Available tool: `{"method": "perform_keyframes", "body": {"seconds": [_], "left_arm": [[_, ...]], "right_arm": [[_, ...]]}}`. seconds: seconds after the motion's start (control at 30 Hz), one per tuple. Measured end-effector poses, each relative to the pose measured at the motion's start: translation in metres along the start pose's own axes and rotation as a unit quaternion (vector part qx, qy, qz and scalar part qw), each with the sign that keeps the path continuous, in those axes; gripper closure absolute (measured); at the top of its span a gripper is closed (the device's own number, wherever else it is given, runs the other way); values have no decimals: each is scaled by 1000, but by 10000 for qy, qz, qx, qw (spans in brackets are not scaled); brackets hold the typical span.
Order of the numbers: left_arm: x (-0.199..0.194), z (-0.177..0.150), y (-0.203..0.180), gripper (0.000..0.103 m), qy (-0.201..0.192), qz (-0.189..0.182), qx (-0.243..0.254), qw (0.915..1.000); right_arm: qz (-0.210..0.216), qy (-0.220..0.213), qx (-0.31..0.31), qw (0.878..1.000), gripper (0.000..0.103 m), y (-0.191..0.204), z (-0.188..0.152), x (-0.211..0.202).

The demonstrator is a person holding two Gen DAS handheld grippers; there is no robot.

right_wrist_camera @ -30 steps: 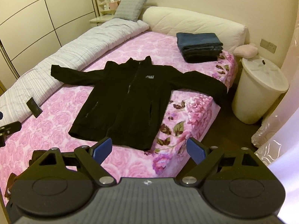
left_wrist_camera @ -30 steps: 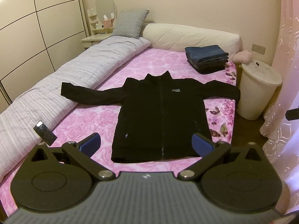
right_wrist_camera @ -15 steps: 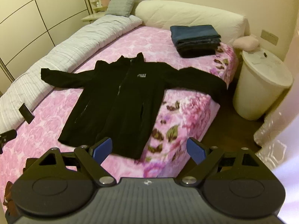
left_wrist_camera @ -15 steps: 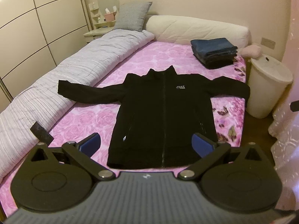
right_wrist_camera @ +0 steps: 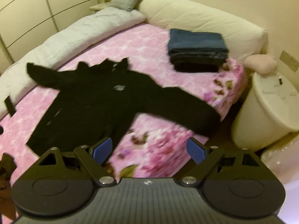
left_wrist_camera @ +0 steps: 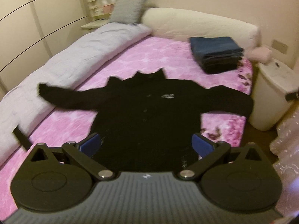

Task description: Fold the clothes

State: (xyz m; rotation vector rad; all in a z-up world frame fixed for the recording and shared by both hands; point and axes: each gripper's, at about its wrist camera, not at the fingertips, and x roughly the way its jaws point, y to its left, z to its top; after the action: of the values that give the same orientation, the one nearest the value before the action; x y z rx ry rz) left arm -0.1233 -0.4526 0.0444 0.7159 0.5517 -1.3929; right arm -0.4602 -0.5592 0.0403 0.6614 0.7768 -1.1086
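A black long-sleeved zip-front jacket (left_wrist_camera: pixel 149 115) lies face up and flat across the pink floral bed (left_wrist_camera: pixel 158 56), its hem toward the foot edge and its stand-up collar toward the headboard. Both sleeves are stretched outward: one reaches the rolled pale lilac striped quilt (left_wrist_camera: pixel 61 71) along the far side edge, the other (right_wrist_camera: pixel 186 108) runs to the near side edge, where its cuff hangs over.

The left tool (left_wrist_camera: pixel 146 145) is held above the jacket's lower body, its blue-padded fingers (left_wrist_camera: pixel 90 145) spread wide and gripping nothing. The right tool (right_wrist_camera: pixel 149 150) is held over the near foot corner of the bed, fingers (right_wrist_camera: pixel 196 150) likewise spread and empty.

Both views are smeared by motion. The jacket's hem is hidden behind the left tool's body. A small pale chest logo (right_wrist_camera: pixel 119 87) shows on the jacket, but its lettering cannot be read. The zip line is barely traceable against the black fabric.

A stack of folded dark blue clothes (right_wrist_camera: pixel 198 50) rests near the head corner beside the cream padded headboard (right_wrist_camera: pixel 196 18). A round white lidded bin (right_wrist_camera: pixel 271 108) stands off the bed's near side.
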Motion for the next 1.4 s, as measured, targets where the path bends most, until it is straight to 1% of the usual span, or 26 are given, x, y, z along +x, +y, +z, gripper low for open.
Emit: {"method": "perform_keyframes", "body": {"seconds": [0.13, 0.2, 0.27, 0.33, 0.4, 0.5, 0.6, 0.67, 0.7, 0.77, 0.8, 0.83, 0.93, 1.03, 1.07, 1.13, 1.23, 1.3, 1.37, 1.4], "left_arm": [[28, 17, -35, 1, -174, -397, 436, 9981], [41, 23, -51, 1, -383, -636, 586, 9955], [53, 28, -67, 1, -393, -800, 763, 9931], [62, 33, -87, 1, -400, -851, 1003, 9905], [72, 37, -106, 1, -449, -933, 1169, 9877], [93, 46, -136, 1, -451, -989, 1266, 9860], [123, 58, -171, 1, -360, -876, 1198, 9883], [146, 69, -197, 1, -283, -776, 1028, 9913], [158, 74, -212, 1, -228, -660, 915, 9934], [180, 83, -240, 1, 21, -398, 689, 9968], [189, 88, -256, 1, 193, -267, 560, 9979], [197, 92, -270, 1, 309, -175, 426, 9985], [215, 97, -313, 1, 517, -81, 130, 9985], [231, 93, -352, 1, 633, -92, 201, 9977], [238, 90, -364, 1, 651, -93, 245, 9975], [254, 83, -388, 1, 671, -79, 296, 9973], [277, 73, -410, 1, 714, -80, 211, 9972], [291, 67, -421, 1, 773, -130, 150, 9968], [304, 59, -430, 1, 828, -153, 231, 9962], [310, 55, -434, 1, 855, -164, 271, 9958]], "right_arm": [[-142, -149, 369, 9991, 14, -36, 8, 2], [-210, -211, 515, 9982, 14, -51, 5, 1], [-238, -272, 641, 9973, 14, -67, 0, -1], [-226, -271, 717, 9968, 14, -86, -4, 0], [-201, -215, 636, 9975, 14, -106, -3, 5], [-173, -161, 339, 9991, 14, -140, 8, 25], [-59, -183, -188, 9996, 14, -178, 32, 59], [196, -241, -705, 9970, 14, -209, 50, 86], [370, -234, -1000, 9940, 14, -223, 59, 102], [782, -77, -1689, 9825, 17, -256, 75, 143], [958, 84, -1981, 9755, 21, -272, 81, 163], [1153, 278, -2246, 9672, 25, -287, 86, 183], [1753, 783, -2916, 9371, 31, -324, 89, 237], [2199, 1192, -3515, 9022, 33, -350, 80, 286], [2317, 1283, -3664, 8920, 35, -357, 76, 301], [2464, 1425, -3908, 8753, 37, -368, 66, 333], [2643, 1423, -4212, 8559, 37, -377, 47, 370], [2693, 1299, -4480, 8426, 37, -376, 36, 394], [2742, 1153, -4896, 8196, 38, -373, 26, 418], [2808, 1037, -5115, 8055, 39, -371, 19, 429]]}}
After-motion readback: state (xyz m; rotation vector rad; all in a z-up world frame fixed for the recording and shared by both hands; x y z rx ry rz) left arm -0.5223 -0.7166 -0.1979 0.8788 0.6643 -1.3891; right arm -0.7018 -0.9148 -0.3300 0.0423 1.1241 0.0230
